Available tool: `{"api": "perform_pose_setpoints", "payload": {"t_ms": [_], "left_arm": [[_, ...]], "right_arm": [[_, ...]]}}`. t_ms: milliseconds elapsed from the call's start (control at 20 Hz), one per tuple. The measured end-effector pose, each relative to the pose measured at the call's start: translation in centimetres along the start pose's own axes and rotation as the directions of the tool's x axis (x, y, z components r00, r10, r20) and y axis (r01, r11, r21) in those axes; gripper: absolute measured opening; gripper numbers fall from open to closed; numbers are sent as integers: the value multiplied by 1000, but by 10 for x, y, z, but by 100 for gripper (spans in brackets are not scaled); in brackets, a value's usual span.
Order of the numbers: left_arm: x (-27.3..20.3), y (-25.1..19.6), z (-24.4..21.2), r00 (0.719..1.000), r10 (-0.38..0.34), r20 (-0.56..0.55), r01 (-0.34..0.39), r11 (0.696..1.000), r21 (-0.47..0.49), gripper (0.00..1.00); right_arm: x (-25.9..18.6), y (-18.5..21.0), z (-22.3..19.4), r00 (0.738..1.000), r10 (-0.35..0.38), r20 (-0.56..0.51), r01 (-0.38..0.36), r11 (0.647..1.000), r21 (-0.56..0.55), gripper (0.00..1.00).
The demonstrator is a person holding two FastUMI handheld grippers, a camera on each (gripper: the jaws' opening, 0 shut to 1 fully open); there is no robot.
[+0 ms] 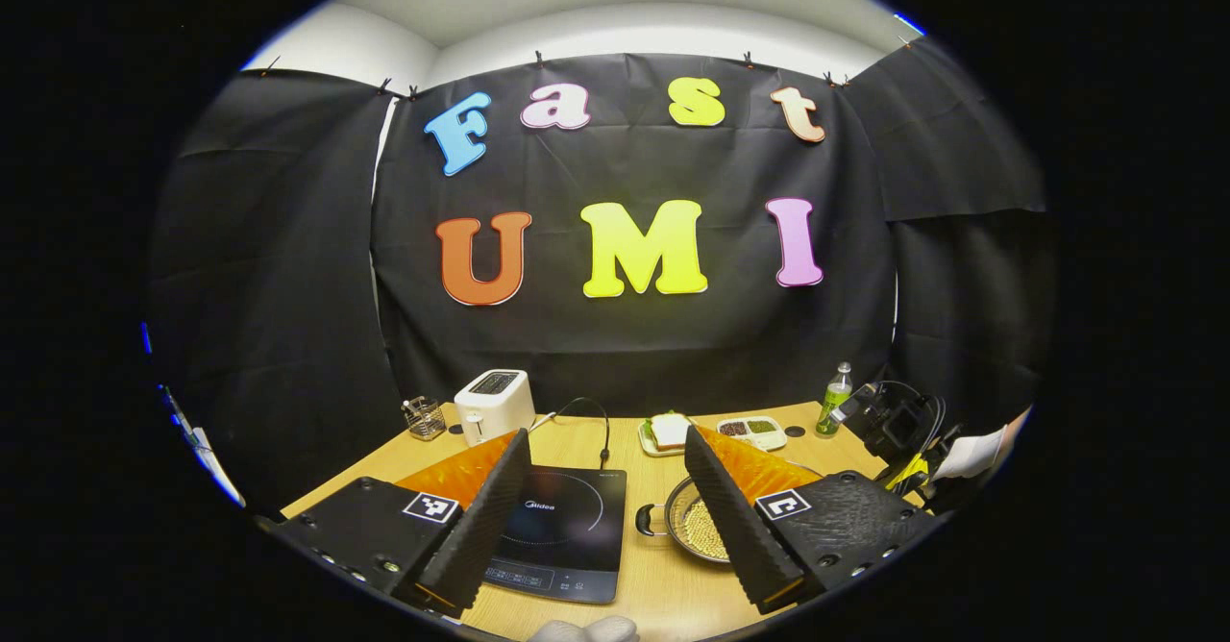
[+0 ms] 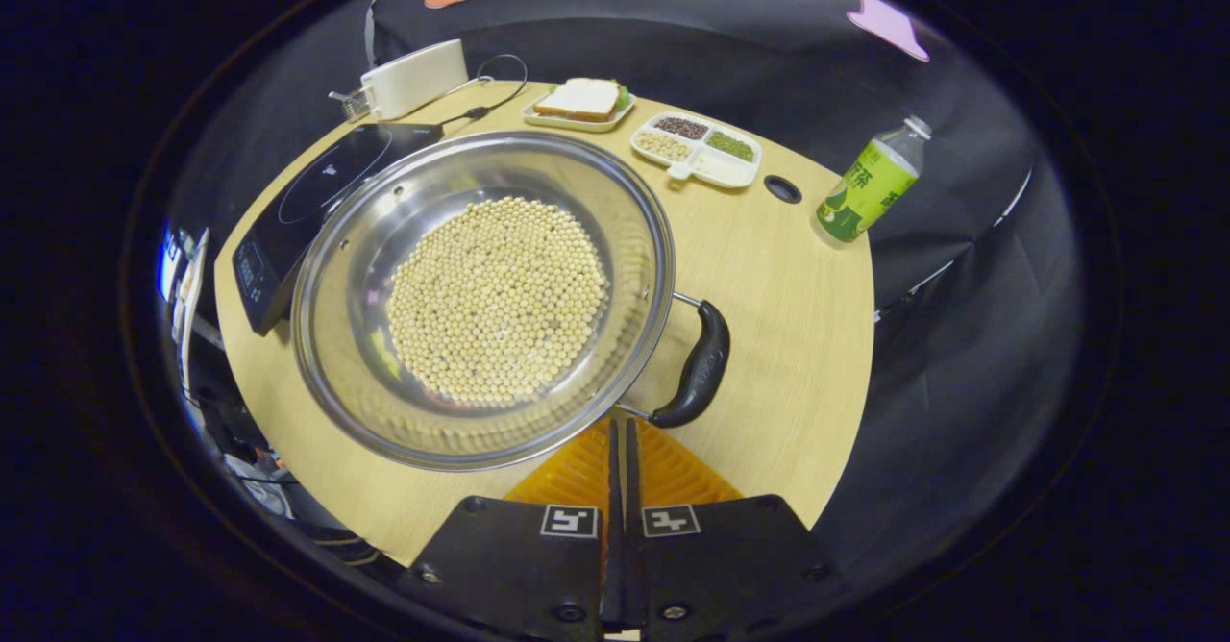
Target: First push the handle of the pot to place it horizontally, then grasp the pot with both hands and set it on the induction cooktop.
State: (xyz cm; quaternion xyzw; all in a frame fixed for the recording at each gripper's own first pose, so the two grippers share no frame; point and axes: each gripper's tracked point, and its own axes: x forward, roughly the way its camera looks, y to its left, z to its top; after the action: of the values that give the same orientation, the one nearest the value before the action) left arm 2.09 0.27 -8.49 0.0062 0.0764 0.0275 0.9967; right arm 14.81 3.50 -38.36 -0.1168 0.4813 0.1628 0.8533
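Right gripper (image 2: 620,431) has its 2 fingers pressed together, clenched on nothing, tips just beside the near end of the curved black handle (image 2: 700,365). Ahead of it sits the round stainless steel pot (image 2: 480,296), filled with pale beans and resting on the light wooden table (image 2: 769,267). Beyond the pot's far left lies the flat black induction cooktop (image 2: 317,185), bare. Left gripper (image 1: 607,498) hangs released, fingers wide apart, above cooktop and pot. Judging by this, the handle push looks underway at most; grasping and lifting remain.

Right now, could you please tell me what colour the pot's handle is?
Black, glossy. The pot's handle shows best in the right gripper view.
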Motion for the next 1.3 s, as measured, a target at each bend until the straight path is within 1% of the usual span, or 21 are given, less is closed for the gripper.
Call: {"api": "perform_pose_setpoints", "payload": {"t_ms": [50,150,200,250,300,350,450,550,600,800,900,950,1000,1150,1200,1250,1300], "left_arm": [[3,-2,-4,1000,-7,-6,7,1000,-4,96],[9,-4,-10,1000,-15,-14,15,1000,-10,96],[14,-4,-15,1000,-17,-25,17,1000,-9,96],[18,-4,-21,999,-19,-34,19,1000,-10,96],[23,-5,-27,999,-23,-45,22,1000,-11,96],[28,-7,-34,998,-31,-57,30,999,-18,96],[40,-10,-42,996,-51,-67,49,998,-37,96],[49,-15,-57,993,-70,-94,67,997,-35,97],[55,-19,-66,991,-80,-110,78,997,-30,97],[77,-29,-106,974,-105,-199,103,994,-20,97],[87,-34,-122,964,-114,-242,110,993,-33,97],[90,-34,-132,959,-108,-262,101,994,-41,97],[96,-35,-139,954,-114,-276,103,993,-54,97],[110,-46,-162,934,-130,-334,111,991,-75,97],[115,-48,-169,928,-131,-348,114,991,-68,98],[120,-48,-177,923,-131,-361,116,991,-63,97],[124,-49,-185,915,-124,-384,113,992,-52,97]], "right_arm": [[-2,-1,-2,1000,-5,11,5,1000,4,1],[-11,-11,-8,998,-50,30,50,999,0,1],[-14,-16,-11,996,-67,55,67,998,-4,4],[-22,-19,-12,993,-82,79,82,997,10,12],[-30,-23,-13,989,-101,106,98,995,30,15],[-37,-26,-13,985,-109,131,104,994,44,29],[-51,-30,-14,975,-136,175,124,989,81,80],[-63,-29,-13,967,-143,212,119,986,121,88],[-67,-27,-11,964,-140,228,109,984,142,84],[-73,-21,-4,958,-122,259,66,975,214,84],[-72,-21,4,956,-122,265,51,964,260,84],[-71,-19,9,955,-114,273,35,960,279,88],[-68,-18,13,955,-112,276,28,956,291,84],[-60,-18,27,956,-106,273,21,954,300,84],[-56,-19,32,957,-105,270,21,954,299,87],[-51,-18,36,959,-102,264,21,955,295,84],[-44,-17,40,961,-100,257,21,956,293,87]]}}
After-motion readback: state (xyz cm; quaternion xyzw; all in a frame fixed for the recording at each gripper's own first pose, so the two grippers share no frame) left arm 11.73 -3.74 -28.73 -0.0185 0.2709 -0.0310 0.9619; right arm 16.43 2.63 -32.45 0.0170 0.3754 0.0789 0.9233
